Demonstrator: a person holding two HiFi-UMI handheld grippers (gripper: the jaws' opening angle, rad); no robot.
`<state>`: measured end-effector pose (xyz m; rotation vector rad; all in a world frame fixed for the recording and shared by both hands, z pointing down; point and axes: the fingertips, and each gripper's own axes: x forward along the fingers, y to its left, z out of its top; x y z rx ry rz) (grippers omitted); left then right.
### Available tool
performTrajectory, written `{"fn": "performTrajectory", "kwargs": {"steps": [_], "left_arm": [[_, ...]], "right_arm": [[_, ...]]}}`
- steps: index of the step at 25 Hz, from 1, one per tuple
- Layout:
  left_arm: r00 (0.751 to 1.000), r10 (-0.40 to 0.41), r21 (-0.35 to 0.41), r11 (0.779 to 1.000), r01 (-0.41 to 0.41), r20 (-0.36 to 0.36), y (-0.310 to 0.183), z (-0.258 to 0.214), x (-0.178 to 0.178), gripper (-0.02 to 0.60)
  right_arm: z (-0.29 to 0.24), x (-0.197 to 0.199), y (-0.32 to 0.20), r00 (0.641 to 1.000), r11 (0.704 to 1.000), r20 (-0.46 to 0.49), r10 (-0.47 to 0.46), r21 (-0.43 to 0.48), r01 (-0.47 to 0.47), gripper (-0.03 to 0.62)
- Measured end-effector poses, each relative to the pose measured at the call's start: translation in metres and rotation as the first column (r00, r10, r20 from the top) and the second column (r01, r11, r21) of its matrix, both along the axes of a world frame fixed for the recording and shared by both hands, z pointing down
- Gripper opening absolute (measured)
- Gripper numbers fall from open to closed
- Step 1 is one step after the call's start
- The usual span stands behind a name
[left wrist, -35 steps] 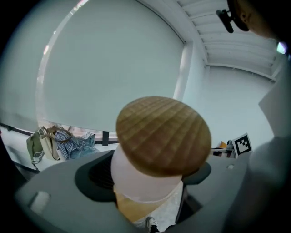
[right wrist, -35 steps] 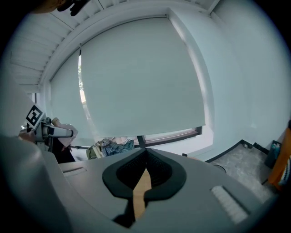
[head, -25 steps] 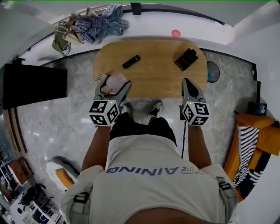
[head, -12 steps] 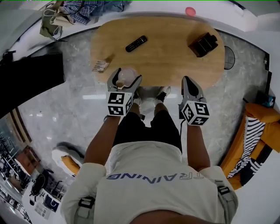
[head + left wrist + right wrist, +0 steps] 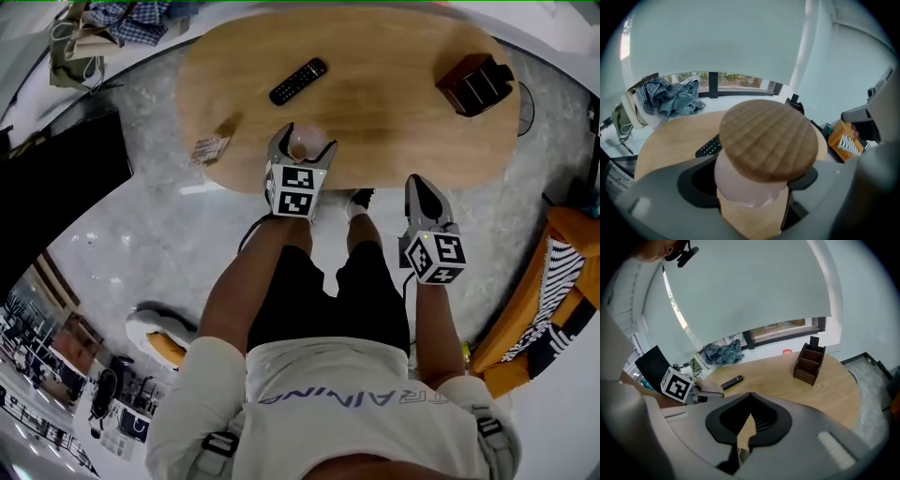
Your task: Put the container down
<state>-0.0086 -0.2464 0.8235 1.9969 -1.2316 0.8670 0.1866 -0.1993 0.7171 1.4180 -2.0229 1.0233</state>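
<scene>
At the near edge of the wooden table [image 5: 394,112], the left gripper [image 5: 306,140] grasps the container [image 5: 751,188], a pale pink jar with a round wooden lid [image 5: 768,139]. The jar sits between the jaws, which are spread wide against its sides. Whether its base touches the tabletop cannot be told. The right gripper [image 5: 419,185] hangs off the near edge, well apart, jaws closed together on nothing. A remote control [image 5: 298,82] lies farther in.
</scene>
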Motion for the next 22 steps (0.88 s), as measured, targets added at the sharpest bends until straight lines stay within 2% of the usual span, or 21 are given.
{"fn": "performTrajectory", "kwargs": {"steps": [3,7,11,15,18,22], "left_arm": [[0.998,0.055,-0.01,0.998,-0.054,0.043,-0.014,0.036,0.007,0.403],[0.995,0.09,-0.023,0.996,-0.089,0.045,-0.033,0.067,0.021,0.403],[0.99,0.13,-0.022,0.991,-0.129,0.06,-0.047,0.089,0.032,0.403],[0.987,0.139,-0.027,0.99,-0.137,0.086,-0.051,0.1,0.037,0.403],[0.982,0.146,-0.013,0.989,-0.146,0.121,-0.053,0.101,0.04,0.403],[0.982,0.129,-0.038,0.991,-0.125,0.139,-0.053,0.103,0.04,0.403]], "right_arm": [[0.02,-0.001,-0.001,1.0,1.0,0.003,0.01,-0.026,-0.009,0.017],[0.041,-0.001,0.011,1.0,0.997,-0.007,-0.002,-0.071,0.001,0.017],[0.052,0.018,0.02,0.999,0.995,-0.039,0.029,-0.093,-0.032,0.017],[0.05,0.038,0.021,0.995,0.994,-0.066,0.068,-0.076,-0.073,0.017],[0.047,0.041,0.024,0.994,0.994,-0.062,0.086,-0.068,-0.09,0.017],[0.045,0.043,0.032,0.993,0.992,-0.053,0.105,-0.069,-0.108,0.017]]}}
